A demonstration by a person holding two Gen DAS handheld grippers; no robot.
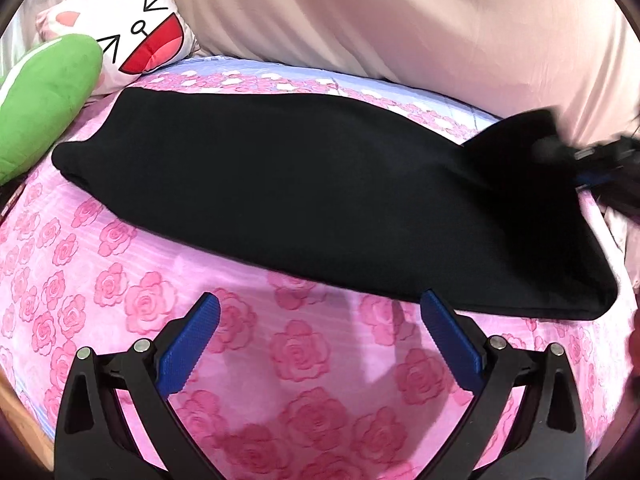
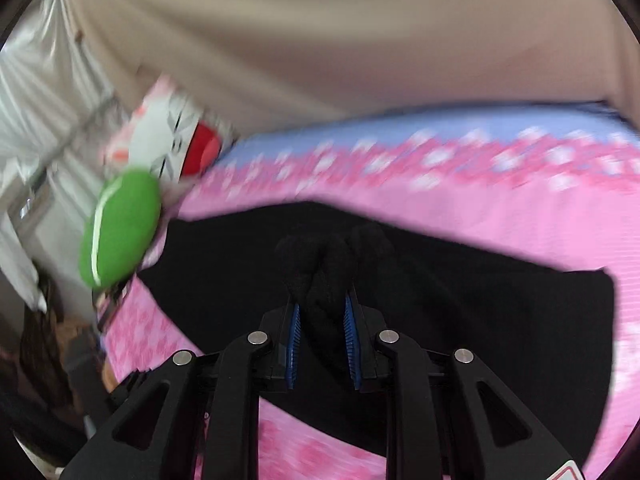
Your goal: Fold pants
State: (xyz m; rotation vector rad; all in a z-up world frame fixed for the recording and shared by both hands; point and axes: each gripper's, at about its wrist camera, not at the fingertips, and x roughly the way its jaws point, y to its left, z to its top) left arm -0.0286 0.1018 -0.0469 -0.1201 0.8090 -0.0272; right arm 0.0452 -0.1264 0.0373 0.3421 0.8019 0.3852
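1. While the right gripper [image 2: 323,312] is clamped on a bunched end of the black pants [image 1: 304,196], that fabric sits right btwn its blue pads [image 2: 294,344], raised off the bed.
2. Left gripper [image 1: 320,320] is spread wide, holding nothing; its right-hand pad [image 1: 448,340] sits at the pants' near edge, touching or not I can't tell.
3. Pants lie just ahead of the left gripper, long axis running left-to-right across its view, flat on the pink rose bedspread [image 1: 140,312].
4. Judgement: right gripper has the end, so next move is prob. carrying it along that axis toward the far-left end.
5. Beyond that end: green plush [image 1: 48,100], cartoon-face pillow [image 1: 132,28]; beige bedding [image 1: 380,20] farthest.
6. No containers seen.
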